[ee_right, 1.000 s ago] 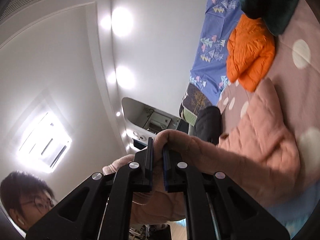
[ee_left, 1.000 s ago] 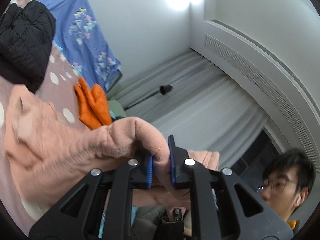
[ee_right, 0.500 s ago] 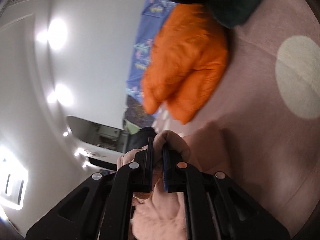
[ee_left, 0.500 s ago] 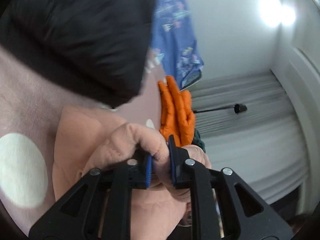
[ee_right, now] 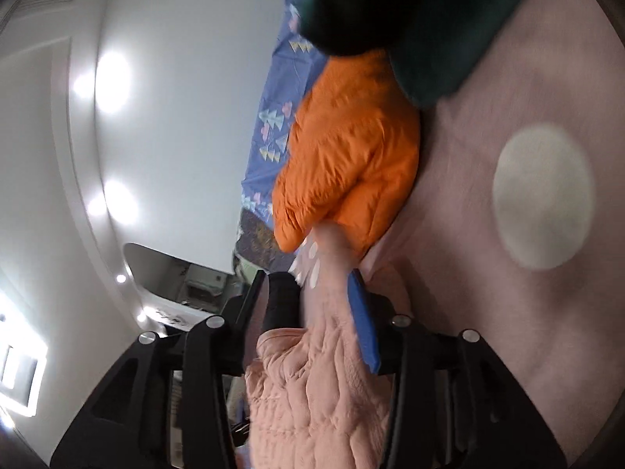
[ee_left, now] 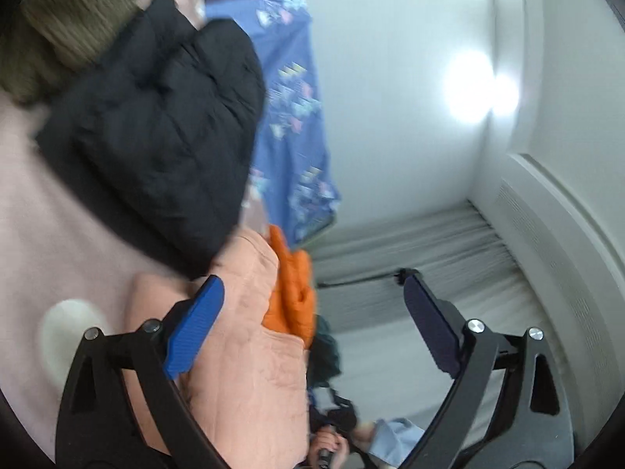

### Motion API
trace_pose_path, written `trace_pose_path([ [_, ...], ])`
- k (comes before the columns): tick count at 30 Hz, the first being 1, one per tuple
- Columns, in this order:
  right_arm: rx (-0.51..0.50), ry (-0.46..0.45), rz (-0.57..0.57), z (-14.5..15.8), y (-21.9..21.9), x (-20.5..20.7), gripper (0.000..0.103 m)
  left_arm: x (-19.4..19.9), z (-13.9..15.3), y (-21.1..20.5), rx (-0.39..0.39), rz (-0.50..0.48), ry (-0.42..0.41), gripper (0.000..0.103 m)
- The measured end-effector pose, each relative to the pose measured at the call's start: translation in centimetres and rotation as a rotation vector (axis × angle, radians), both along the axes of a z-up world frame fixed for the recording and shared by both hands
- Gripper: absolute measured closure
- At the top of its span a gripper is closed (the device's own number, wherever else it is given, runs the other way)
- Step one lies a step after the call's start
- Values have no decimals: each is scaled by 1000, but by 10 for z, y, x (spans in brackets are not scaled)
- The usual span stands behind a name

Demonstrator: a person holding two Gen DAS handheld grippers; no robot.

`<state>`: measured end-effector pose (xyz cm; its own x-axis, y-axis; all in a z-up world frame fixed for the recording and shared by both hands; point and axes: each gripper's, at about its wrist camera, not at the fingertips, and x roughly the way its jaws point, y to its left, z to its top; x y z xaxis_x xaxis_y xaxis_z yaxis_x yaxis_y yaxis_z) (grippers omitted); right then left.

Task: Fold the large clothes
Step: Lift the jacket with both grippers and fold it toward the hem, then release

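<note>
Left claw (ee_left: pixel 312 320): jaws just sprung wide, pads clear of the pink padded garment (ee_left: pixel 250 351), which lies against the left pad on the pink dotted bedcover (ee_left: pixel 58 242).
Beyond it: black jacket (ee_left: pixel 156 136), orange jacket (ee_left: pixel 293 297).
Right claw (ee_right: pixel 308 312): jaws just parted, half open, pink garment loose between them, touching the blue pad.
Ahead: orange jacket, dark green garment (ee_right: pixel 422 19).

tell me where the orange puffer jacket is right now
In the right wrist view the orange puffer jacket lies on the pink spotted bedspread, just beyond the pink quilted jacket, under a dark green garment.
</note>
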<state>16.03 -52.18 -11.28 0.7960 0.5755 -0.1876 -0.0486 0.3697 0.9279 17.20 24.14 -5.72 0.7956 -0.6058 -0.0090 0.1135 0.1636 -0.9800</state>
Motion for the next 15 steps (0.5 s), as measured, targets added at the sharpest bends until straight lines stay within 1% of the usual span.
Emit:
trace_pose_path([
  [1, -27, -16, -6, 8, 0, -6, 59, -6, 9, -4, 55, 3, 5, 11],
  [2, -50, -26, -2, 13, 3, -8, 59, -11, 21, -13, 135, 6, 14, 23],
  [3, -96, -39, 13, 22, 11, -7, 62, -12, 30, -21, 191, 1, 14, 31],
  [4, -138, -50, 32, 30, 21, -6, 75, -11, 43, -38, 259, -22, 2, 43],
  [5, -177, -57, 55, 37, 33, -3, 82, -7, 50, -52, 301, -39, -7, 58],
  [6, -204, -57, 76, 41, 45, 2, 91, 0, 63, -80, 387, -74, -3, 67],
  [7, -237, -54, 100, 46, 59, 9, 94, 6, 65, -95, 448, -95, 10, 79],
  [8, -269, -47, 111, 48, 70, 11, 94, 18, 71, -122, 543, -122, 39, 83],
  [9, -337, -20, 124, 50, 87, 22, 94, 28, 70, -140, 596, -139, 61, 84],
  [10, -384, 1, 134, 50, 99, 30, 95, 41, 68, -156, 652, -153, 86, 87],
  [11, -425, 29, 146, 47, 108, 42, 95, 54, 64, -168, 713, -147, 112, 88],
  [13, -520, 106, 175, 32, 124, 64, 95, 82, 50, -178, 898, -60, 186, 88],
  [14, -560, 143, 169, 22, 126, 73, 95, 90, 43, -176, 946, -31, 209, 88],
  [15, -618, 191, 149, 7, 125, 82, 98, 102, 28, -171, 972, -14, 259, 88],
])
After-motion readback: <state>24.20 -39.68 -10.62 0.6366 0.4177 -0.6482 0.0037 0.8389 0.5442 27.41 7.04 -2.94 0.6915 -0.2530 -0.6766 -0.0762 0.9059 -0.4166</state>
